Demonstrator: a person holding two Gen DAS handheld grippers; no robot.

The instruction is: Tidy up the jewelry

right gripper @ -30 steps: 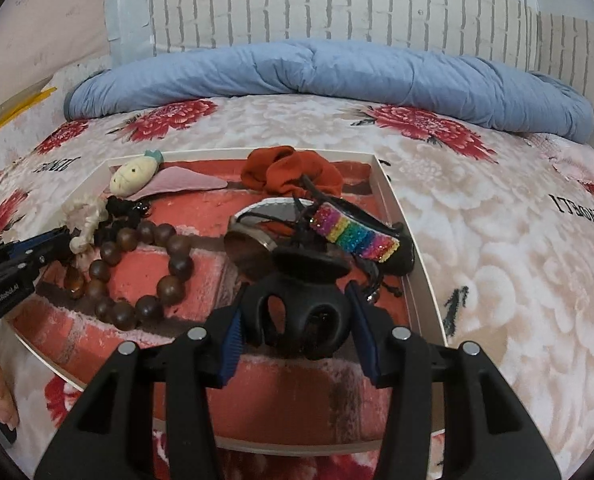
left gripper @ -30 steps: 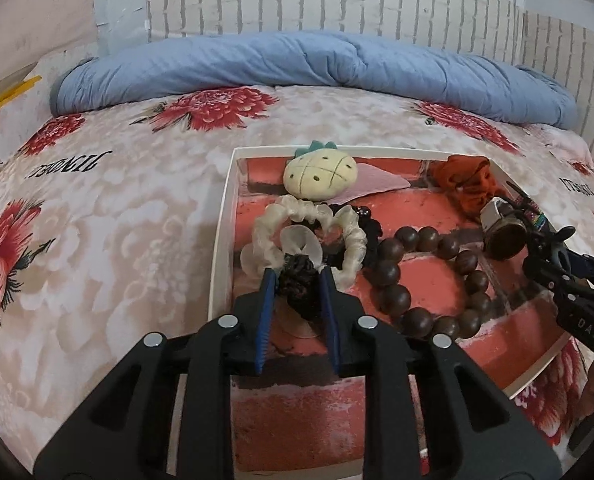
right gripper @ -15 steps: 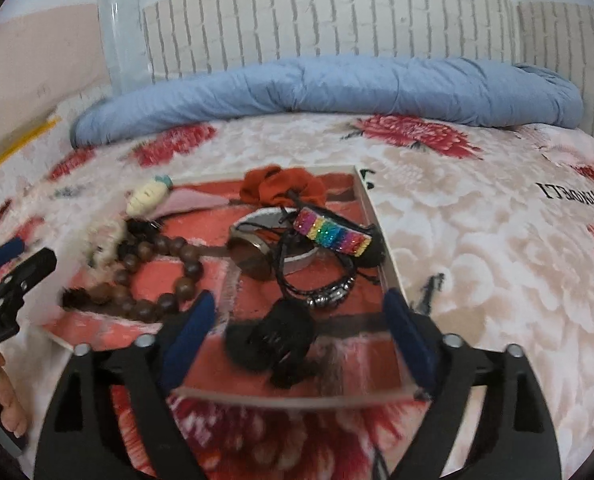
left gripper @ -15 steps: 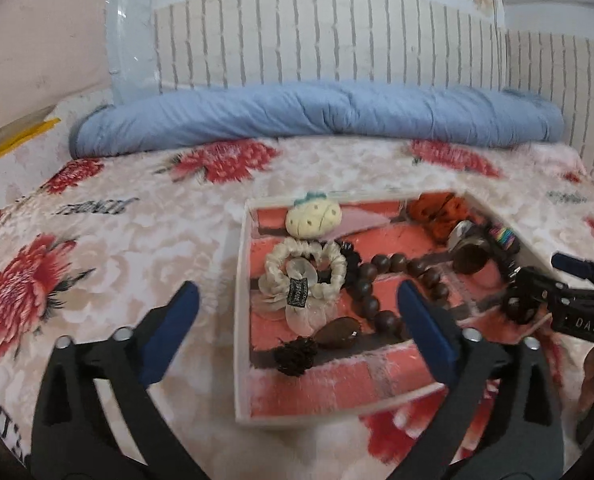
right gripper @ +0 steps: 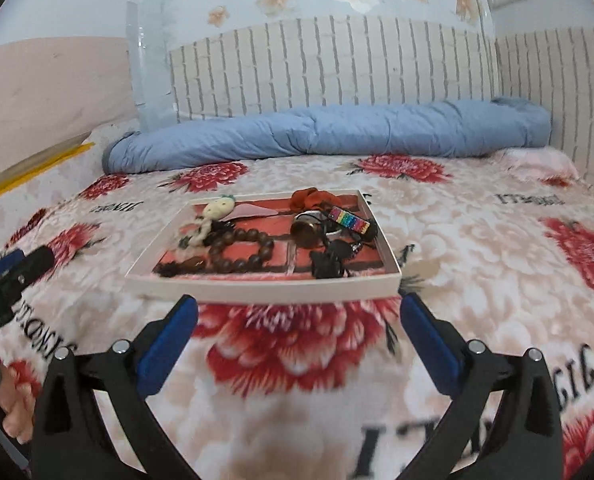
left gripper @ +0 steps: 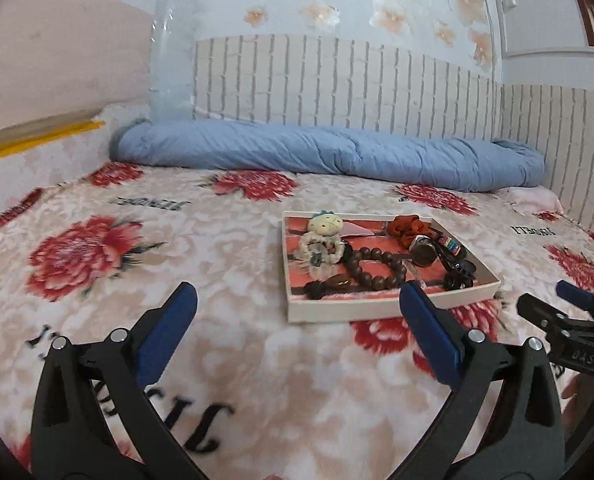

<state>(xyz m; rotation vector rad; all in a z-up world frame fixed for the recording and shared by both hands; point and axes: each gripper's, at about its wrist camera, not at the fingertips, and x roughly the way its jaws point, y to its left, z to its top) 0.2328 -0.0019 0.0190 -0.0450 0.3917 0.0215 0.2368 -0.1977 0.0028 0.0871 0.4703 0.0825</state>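
A white tray (left gripper: 377,310) with a red brick-pattern floor lies on the flowered bed; it also shows in the right wrist view (right gripper: 257,285). In it lie a brown bead bracelet (left gripper: 377,266), a cream scrunchie (left gripper: 321,246), a pineapple charm (left gripper: 325,224), an orange scrunchie (left gripper: 409,227), a rainbow clip (right gripper: 349,219), a black claw clip (right gripper: 327,262) and a small dark scrunchie (left gripper: 315,289). My left gripper (left gripper: 297,312) is open and empty, well short of the tray. My right gripper (right gripper: 297,320) is open and empty, just before the tray's near edge.
A flowered blanket (left gripper: 177,248) covers the bed. A rolled blue duvet (left gripper: 329,156) lies along the back by the brick-pattern wall (left gripper: 337,80). The other gripper shows at the right edge of the left wrist view (left gripper: 569,316) and at the left edge of the right wrist view (right gripper: 9,276).
Both grippers opened and let go: the left released the small dark scrunchie, the right the black claw clip, both now lying in the tray. Both grippers pulled back and up from the tray.
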